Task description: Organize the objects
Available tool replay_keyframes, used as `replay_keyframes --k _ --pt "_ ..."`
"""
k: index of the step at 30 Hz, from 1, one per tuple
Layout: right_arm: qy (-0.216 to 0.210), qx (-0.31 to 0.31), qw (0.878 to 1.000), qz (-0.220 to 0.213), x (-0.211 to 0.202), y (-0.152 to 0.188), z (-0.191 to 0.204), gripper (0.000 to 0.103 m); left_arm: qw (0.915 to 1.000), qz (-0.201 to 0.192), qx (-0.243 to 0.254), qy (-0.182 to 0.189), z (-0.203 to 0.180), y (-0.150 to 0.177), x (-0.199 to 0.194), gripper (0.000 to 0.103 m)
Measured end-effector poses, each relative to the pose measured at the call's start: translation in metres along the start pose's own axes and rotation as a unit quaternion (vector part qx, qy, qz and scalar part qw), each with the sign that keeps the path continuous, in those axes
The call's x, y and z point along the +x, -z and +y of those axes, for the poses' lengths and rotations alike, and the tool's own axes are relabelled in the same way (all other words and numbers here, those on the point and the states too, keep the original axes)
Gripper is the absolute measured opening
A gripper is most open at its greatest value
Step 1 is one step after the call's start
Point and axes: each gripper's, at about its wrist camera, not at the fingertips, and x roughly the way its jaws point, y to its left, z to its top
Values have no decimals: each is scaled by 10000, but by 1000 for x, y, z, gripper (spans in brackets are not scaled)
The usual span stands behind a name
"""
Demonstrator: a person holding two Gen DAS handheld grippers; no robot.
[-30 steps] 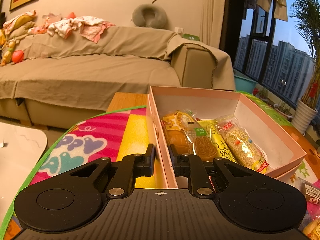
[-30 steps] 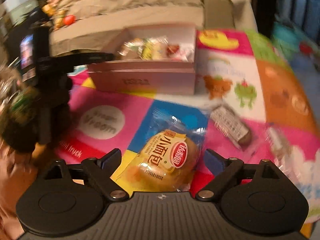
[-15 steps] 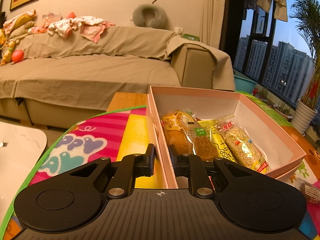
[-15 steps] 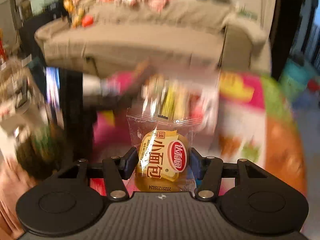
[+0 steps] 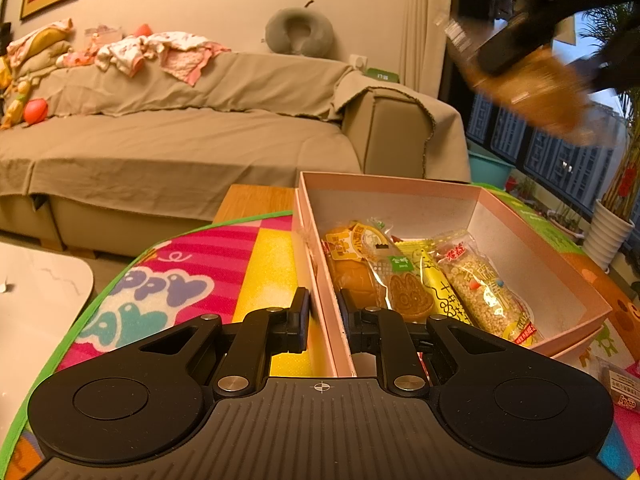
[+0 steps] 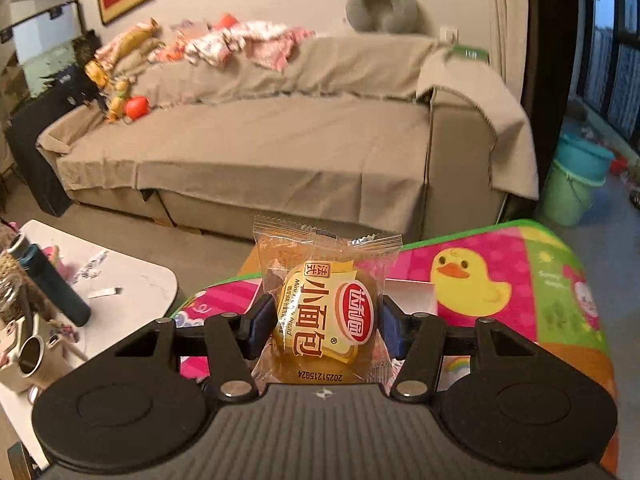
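Note:
A pink cardboard box (image 5: 576,276) sits on a colourful play mat (image 5: 192,280) and holds several wrapped snacks (image 5: 472,280). My left gripper (image 5: 323,312) is shut on the box's left wall, one finger on each side of it. My right gripper (image 6: 323,322) is shut on a wrapped small bread bun (image 6: 326,320) and holds it in the air. In the left wrist view the bun (image 5: 536,88) and right gripper show blurred at the upper right, high above the box. A corner of the box (image 6: 412,296) shows behind the bun.
A covered sofa (image 5: 180,132) with clothes and toys stands behind the mat. A white low table (image 6: 120,292) with a bottle (image 6: 52,284) and cups is at the left. A wrapped snack (image 5: 620,384) lies on the mat at right. A green bucket (image 6: 576,176) stands by the window.
My right gripper closed on the bun, lifted it off the mat and carried it up toward the box. My left gripper has stayed on the box wall.

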Motion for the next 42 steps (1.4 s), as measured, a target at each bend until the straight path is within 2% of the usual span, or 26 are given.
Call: replay_keyframes --k 6,9,16,18,20,28,30,32,35,38,42 --pt "281 223 9989 310 51 -7 -2 61 10000 6 -6 7 0 0 0 18" --pt "282 229 9989 294 52 0 -8 66 10000 4 0 6 0 0 0 18" --pt "511 346 9978 222 43 10 -34 69 10000 -7 13 -15 -2 2 0 18" --pt "559 371 9976 155 44 8 -40 74 10000 -5 5 -14 -2 3 0 18" --pt "526 460 9975 130 51 6 -43 83 10000 -5 -6 -9 -3 3 0 18" --pt "534 240 9983 14 112 -19 -23 83 10000 0 -14 4 1 0 2 18" --pt "566 136 9983 18 126 -23 -20 80 10000 0 -16 6 0 1 2 18" --pt "572 -61 9983 75 134 -21 -16 55 10000 1 -14 5 0 1 2 18" --pt "433 -270 9985 176 129 -11 -18 39 10000 0 -9 0 0 1 2 18" --pt "527 -545 9971 91 110 8 -23 36 10000 -2 -1 -9 -1 2 2 18" --pt "685 -507 9963 96 85 39 -41 36 10000 -11 10 -20 -3 2 2 17"
